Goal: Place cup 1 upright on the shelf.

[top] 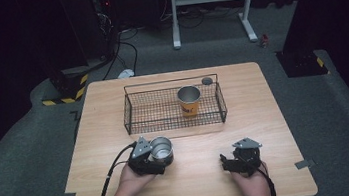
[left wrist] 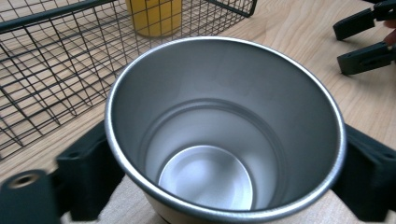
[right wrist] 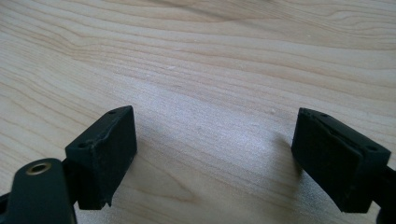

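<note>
An empty steel cup [top: 161,149] [left wrist: 224,130] stands upright on the wooden table [top: 198,180], near its front left. My left gripper [top: 159,158] [left wrist: 224,186] is around the cup, one black jaw against each side of its wall. My right gripper [top: 227,163] [right wrist: 215,154] rests low over bare wood at the front right, jaws wide apart with nothing between them. Its jaws also appear at the top right of the left gripper view [left wrist: 362,42].
A black wire basket [top: 170,82] [left wrist: 46,70] sits at the table's middle back. Inside it stands a second steel cup with an orange band [top: 189,101] [left wrist: 154,16]. A small grey round thing [top: 206,80] lies by the basket's far right corner.
</note>
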Action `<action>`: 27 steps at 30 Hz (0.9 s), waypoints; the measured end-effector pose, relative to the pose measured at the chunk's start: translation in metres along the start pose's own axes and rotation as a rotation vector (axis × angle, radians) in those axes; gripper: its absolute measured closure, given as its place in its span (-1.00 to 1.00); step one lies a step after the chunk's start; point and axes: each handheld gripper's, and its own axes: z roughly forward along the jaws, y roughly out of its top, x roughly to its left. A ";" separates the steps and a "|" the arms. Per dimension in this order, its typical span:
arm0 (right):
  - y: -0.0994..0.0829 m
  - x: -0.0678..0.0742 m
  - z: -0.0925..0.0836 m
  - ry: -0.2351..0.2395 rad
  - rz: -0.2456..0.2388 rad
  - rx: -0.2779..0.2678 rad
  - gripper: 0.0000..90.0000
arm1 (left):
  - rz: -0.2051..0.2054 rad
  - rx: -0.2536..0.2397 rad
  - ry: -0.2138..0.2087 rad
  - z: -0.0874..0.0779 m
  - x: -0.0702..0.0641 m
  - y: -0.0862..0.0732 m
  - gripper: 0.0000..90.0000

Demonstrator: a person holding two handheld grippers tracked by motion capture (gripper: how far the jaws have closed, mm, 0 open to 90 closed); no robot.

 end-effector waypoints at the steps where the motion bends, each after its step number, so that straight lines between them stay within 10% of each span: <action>1: 0.000 0.000 0.000 -0.004 0.001 -0.004 -0.68 | -0.004 -0.005 0.003 0.000 0.000 0.000 -0.69; 27: 0.000 0.000 0.000 0.015 -0.010 -0.002 -0.70 | -0.053 -0.082 0.074 -0.024 0.005 0.010 -0.59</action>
